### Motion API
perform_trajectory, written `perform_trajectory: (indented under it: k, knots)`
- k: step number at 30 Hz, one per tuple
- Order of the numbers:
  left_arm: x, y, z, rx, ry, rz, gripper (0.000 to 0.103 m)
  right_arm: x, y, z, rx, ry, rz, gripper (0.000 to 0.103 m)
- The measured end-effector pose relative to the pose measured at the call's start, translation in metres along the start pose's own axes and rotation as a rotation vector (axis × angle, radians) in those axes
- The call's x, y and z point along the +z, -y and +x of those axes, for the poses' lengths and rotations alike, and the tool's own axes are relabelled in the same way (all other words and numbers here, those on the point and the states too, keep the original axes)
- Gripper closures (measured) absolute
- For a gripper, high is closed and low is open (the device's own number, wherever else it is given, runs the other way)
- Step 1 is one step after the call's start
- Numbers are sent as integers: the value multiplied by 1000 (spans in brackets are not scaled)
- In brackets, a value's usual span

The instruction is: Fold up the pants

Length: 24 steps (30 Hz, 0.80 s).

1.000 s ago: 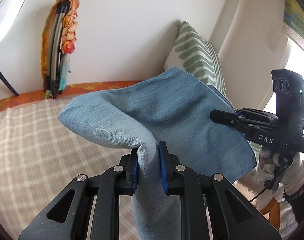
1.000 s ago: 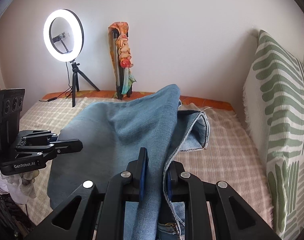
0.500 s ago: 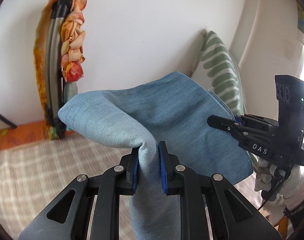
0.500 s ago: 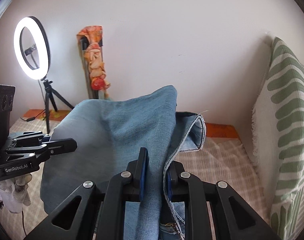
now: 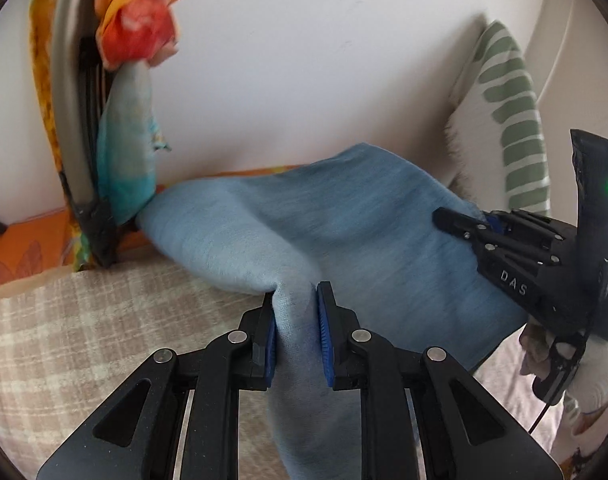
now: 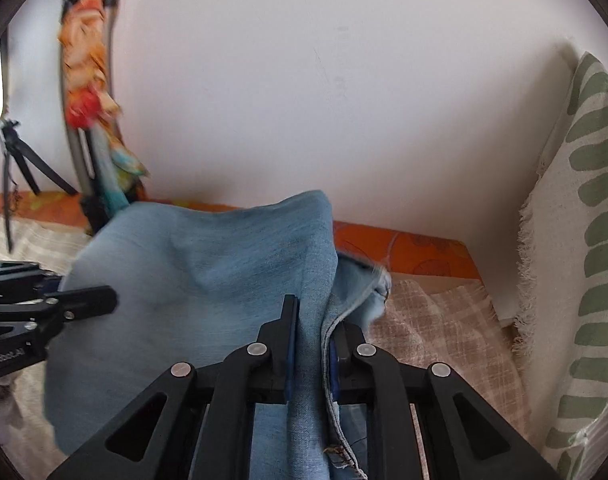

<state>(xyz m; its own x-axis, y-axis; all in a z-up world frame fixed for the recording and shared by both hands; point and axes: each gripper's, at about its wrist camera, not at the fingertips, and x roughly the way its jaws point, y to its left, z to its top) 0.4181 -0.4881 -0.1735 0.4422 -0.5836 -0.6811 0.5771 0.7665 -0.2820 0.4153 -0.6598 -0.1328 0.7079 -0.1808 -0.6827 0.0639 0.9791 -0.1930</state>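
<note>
Light blue denim pants (image 5: 336, 224) hang stretched between both grippers above the bed. My left gripper (image 5: 295, 304) is shut on a bunched fold of the pants. My right gripper (image 6: 316, 316) is shut on another edge of the pants (image 6: 207, 280), with a stitched hem beside its right finger. The right gripper also shows at the right of the left wrist view (image 5: 504, 240), and the left gripper shows at the left of the right wrist view (image 6: 43, 308). The lower part of the pants is hidden below the grippers.
A beige checked bedspread (image 5: 83, 320) covers the bed, with an orange edge (image 6: 416, 252) along the white wall. A green-striped pillow (image 6: 584, 240) stands at the right. A folded frame wrapped in colourful cloth (image 5: 111, 120) leans on the wall. A tripod (image 6: 19, 168) stands far left.
Both grippers have moved forward towards the wall and down, carrying the pants with them. The wall, the wrapped frame and the pillow look closer. Both grips are unchanged.
</note>
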Motion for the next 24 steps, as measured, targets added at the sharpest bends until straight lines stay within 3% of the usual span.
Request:
perform_trajectory:
  k: [3,5,7,11,16,24]
  knots:
    - [1,-2,-2,12,-29,-4,75,-5,10,8,-30,-31,43,71]
    - [-1,-1,-5,20,-37,9,62,-7,14,5,-71,-28,62,48]
    - [-4,1,-11,26,-37,12,49,-10,17,-2,-72,-25,65,32]
    - [-9,1,-34,46,-3,37,41,-12,18,-22,-96,3,69,20]
    - [-6,12,-62,88,40,60,30,-15,16,-52,-76,31,86,14]
    - [-8,25,-105,106,86,77,28,-22,11,-102,-63,78,96,5]
